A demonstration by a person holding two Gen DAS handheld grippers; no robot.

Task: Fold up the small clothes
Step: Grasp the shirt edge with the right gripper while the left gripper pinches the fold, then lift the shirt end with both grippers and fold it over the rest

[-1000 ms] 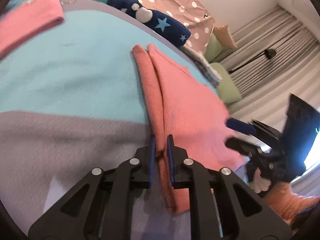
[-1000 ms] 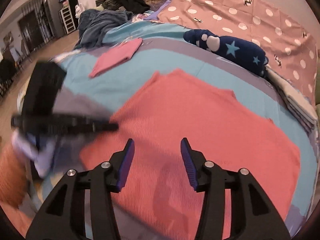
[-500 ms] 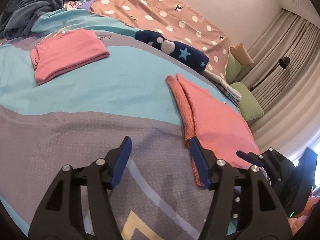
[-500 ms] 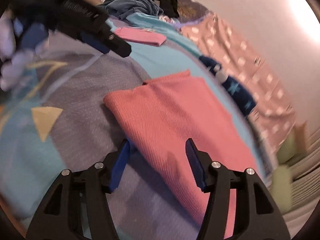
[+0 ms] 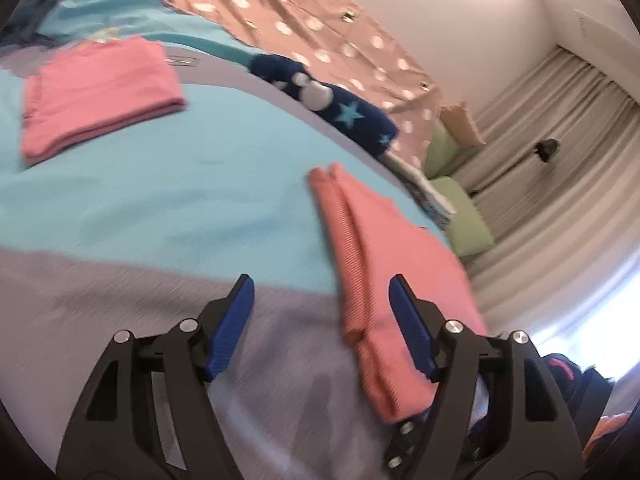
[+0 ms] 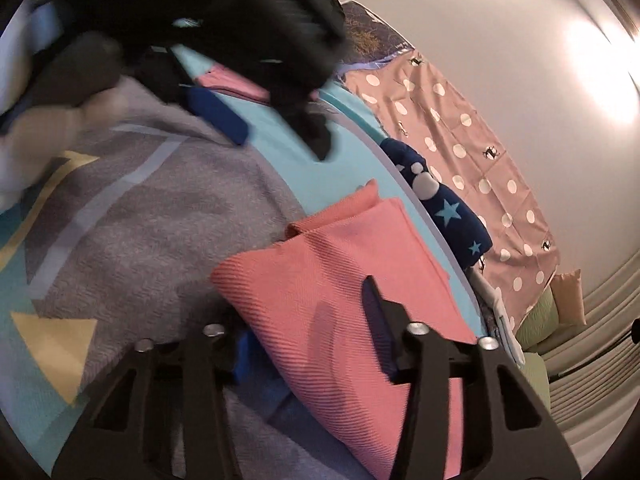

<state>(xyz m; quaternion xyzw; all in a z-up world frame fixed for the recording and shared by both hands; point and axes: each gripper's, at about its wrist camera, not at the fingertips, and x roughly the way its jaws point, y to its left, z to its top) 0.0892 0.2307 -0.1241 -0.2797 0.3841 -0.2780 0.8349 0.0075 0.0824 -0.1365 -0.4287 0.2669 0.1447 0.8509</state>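
Observation:
A coral ribbed garment [image 5: 384, 280] lies folded on the bed; it also shows in the right wrist view [image 6: 340, 300]. My left gripper [image 5: 322, 322] is open, with its right finger over the garment's left edge and nothing between the jaws. My right gripper [image 6: 308, 334] is open over the garment's near corner: the left finger sits under or behind the cloth and the right finger [image 6: 374, 320] is above it. The left gripper appears blurred at the top of the right wrist view [image 6: 240, 92].
A folded pink garment [image 5: 96, 92] lies at the far left on the teal and grey blanket [image 5: 160, 200]. A navy star-print item [image 5: 336, 108] and a dotted pink sheet [image 5: 320, 20] lie behind. Green pillows [image 5: 460, 208] and curtains are to the right.
My left gripper let go of the coral garment's edge, opened and pulled back. My right gripper dropped to the garment's near corner, and the cloth now lies between its fingers.

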